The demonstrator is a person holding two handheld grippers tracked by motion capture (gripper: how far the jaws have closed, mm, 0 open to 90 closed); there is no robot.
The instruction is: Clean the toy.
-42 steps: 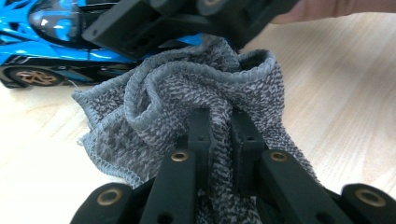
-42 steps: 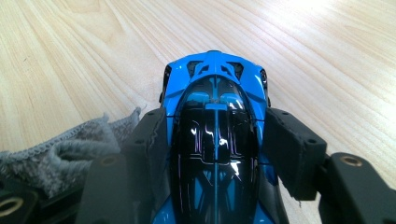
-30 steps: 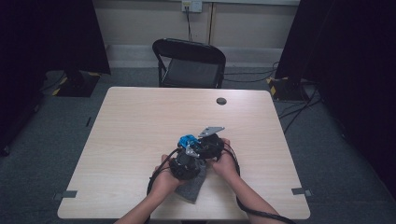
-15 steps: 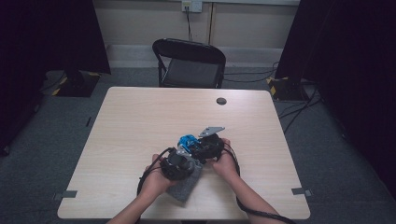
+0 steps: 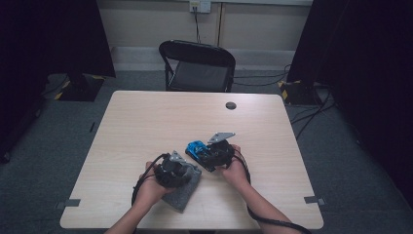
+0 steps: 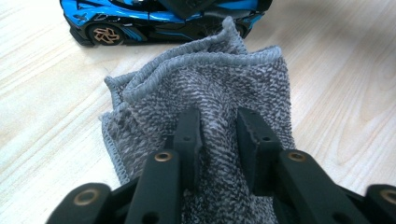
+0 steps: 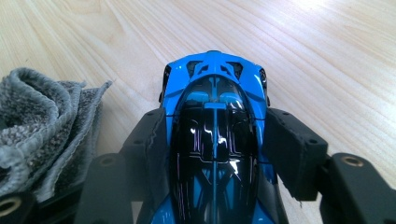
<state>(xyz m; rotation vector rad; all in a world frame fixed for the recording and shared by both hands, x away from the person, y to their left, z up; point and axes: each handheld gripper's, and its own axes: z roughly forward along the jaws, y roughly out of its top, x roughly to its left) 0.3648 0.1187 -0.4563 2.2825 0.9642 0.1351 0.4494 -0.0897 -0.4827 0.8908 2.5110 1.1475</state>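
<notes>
A blue and black toy car (image 7: 215, 116) rests on the table (image 5: 146, 122), and my right gripper (image 7: 215, 128) is shut on its sides from behind. In the high view the toy car (image 5: 196, 146) sits just left of the right gripper (image 5: 205, 152). A grey knitted cloth (image 6: 205, 84) lies crumpled beside the car (image 6: 140, 23). My left gripper (image 6: 218, 123) is over the cloth; its jaws have just been opening and stand slightly apart, with cloth between them but not pinched. From above, the left gripper (image 5: 186, 173) rests on the cloth (image 5: 187, 194).
A black folding chair (image 5: 197, 66) stands behind the table's far edge. A small black round cap (image 5: 231, 105) sits near that edge. The cloth (image 7: 42, 116) lies close to the left of the car. Dark curtains hang on both sides.
My left hand has slid left along the cloth, away from the car, and its jaws have parted. The right gripper and the car have stayed put.
</notes>
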